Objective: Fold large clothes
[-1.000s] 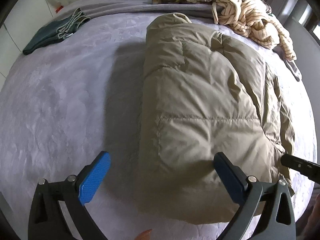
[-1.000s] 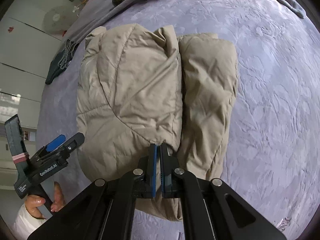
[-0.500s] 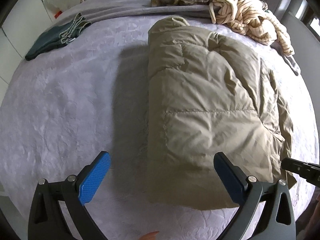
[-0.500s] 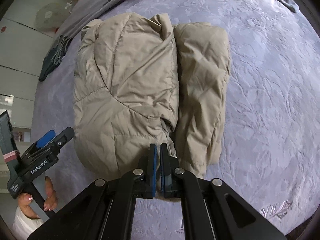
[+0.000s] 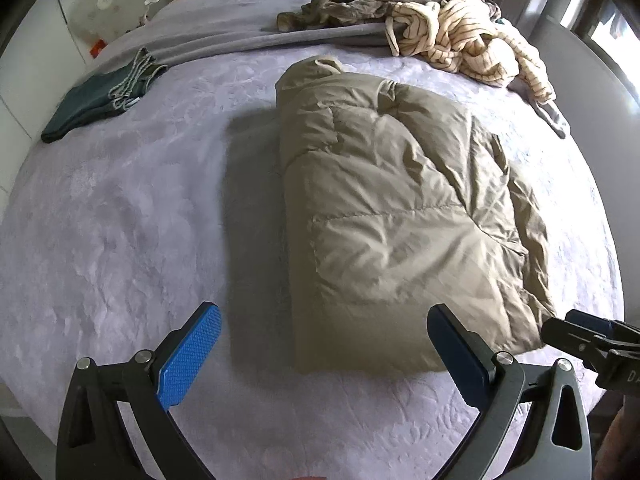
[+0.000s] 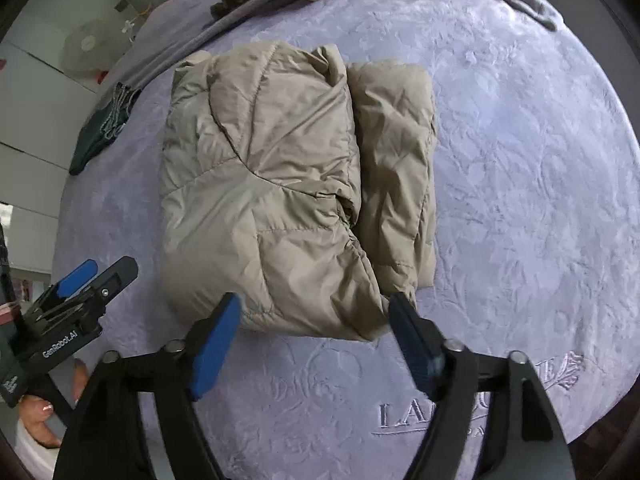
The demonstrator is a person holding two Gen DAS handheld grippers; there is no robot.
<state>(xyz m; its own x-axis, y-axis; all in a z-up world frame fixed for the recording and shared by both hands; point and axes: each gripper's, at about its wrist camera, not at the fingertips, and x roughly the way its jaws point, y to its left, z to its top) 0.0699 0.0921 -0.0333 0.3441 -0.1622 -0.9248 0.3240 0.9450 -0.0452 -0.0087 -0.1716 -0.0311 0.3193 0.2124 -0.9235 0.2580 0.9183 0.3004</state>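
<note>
Jacket: khaki puffer jacket (image 6: 272,184) is lying folded on the bed (image 6: 520,200).
Fingers: both the left gripper (image 5: 324,354) and right gripper (image 6: 316,340) are gaping apart, holding nothing.
Risk: puffy filling is likely springing the fold open.

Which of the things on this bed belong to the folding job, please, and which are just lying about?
Job in hand:
- folded beige quilted puffer jacket
- left gripper, open
- right gripper, open

Lying about:
- cream striped garment
- brown crumpled garment
- folded dark green cloth
</note>
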